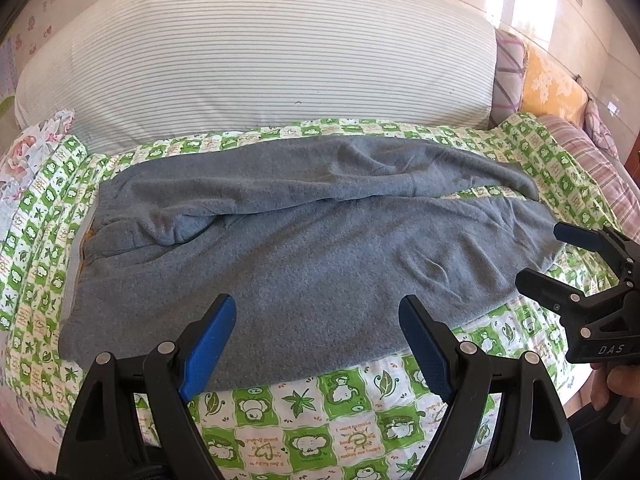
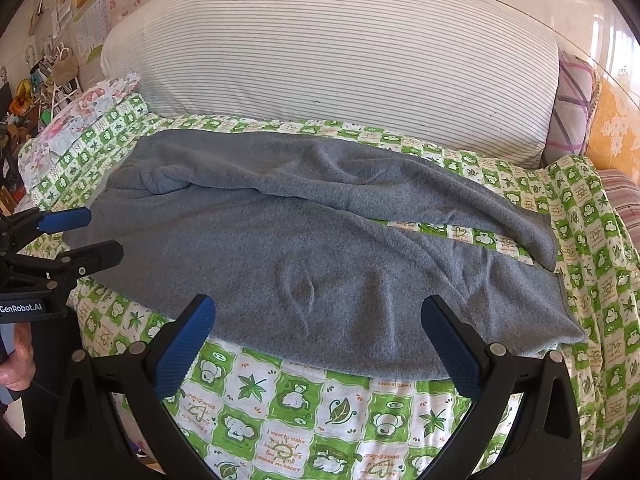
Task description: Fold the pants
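Two grippers hang low over the near edge of a bed, side by side, and both point across it toward the wall. The left gripper (image 1: 316,344) has its jaws spread wide and holds nothing. Its blue pads (image 1: 210,348) are bumpy, on shiny black plastic arms with silver pins. The tips sit just above the near edge of the pants (image 1: 304,248), on the waist side. The right gripper (image 2: 318,350) is spread wide too, with nothing between its jaws, and sits above the near edge toward the leg ends. In the left view the right gripper shows at the far right, with a hand (image 1: 614,384) wrapped around its handle. In the right view the left gripper shows at the far left, and fingers (image 2: 18,364) curl around its handle.

Gray and fuzzy like fleece, the pants lie spread out sideways on the bed, waist to the left and leg ends to the right. One leg lies in front, mostly flat with a few soft dents. The other lies behind it, bunched and wrinkly, and the two split apart near the ends. Under them is a thin quilt (image 2: 304,420) with green and white squares, leaves and little animals. Behind is a big puffy striped pillow (image 1: 256,52), white with thin lines. A flowery cloth (image 2: 80,116) sits at the left corner.
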`<action>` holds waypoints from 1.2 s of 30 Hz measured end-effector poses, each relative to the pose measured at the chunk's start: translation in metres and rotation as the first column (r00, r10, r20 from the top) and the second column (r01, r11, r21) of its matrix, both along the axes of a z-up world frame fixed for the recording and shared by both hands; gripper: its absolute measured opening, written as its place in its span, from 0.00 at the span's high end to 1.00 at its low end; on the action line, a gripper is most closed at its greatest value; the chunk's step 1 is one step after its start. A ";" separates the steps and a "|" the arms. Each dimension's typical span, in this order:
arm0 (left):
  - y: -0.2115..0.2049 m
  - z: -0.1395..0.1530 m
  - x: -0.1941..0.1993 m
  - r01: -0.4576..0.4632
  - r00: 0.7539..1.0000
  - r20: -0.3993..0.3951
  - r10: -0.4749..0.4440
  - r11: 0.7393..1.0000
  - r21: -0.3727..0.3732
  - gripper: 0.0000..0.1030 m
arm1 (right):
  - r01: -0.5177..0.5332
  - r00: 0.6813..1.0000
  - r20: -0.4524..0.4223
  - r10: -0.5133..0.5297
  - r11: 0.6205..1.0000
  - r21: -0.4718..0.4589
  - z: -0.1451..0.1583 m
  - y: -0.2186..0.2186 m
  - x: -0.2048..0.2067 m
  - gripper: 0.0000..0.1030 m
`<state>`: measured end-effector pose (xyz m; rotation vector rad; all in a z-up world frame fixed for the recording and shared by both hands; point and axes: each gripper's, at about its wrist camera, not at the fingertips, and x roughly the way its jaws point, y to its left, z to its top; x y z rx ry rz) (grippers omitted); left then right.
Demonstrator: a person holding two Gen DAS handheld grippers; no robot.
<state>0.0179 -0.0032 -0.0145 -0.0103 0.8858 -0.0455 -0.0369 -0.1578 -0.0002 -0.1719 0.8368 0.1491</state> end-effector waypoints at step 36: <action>-0.036 -0.009 0.100 0.220 0.974 -0.067 -0.217 0.975 0.039 0.18 | 0.308 0.951 -0.073 -0.302 0.889 0.338 0.012 -0.192 0.049 0.00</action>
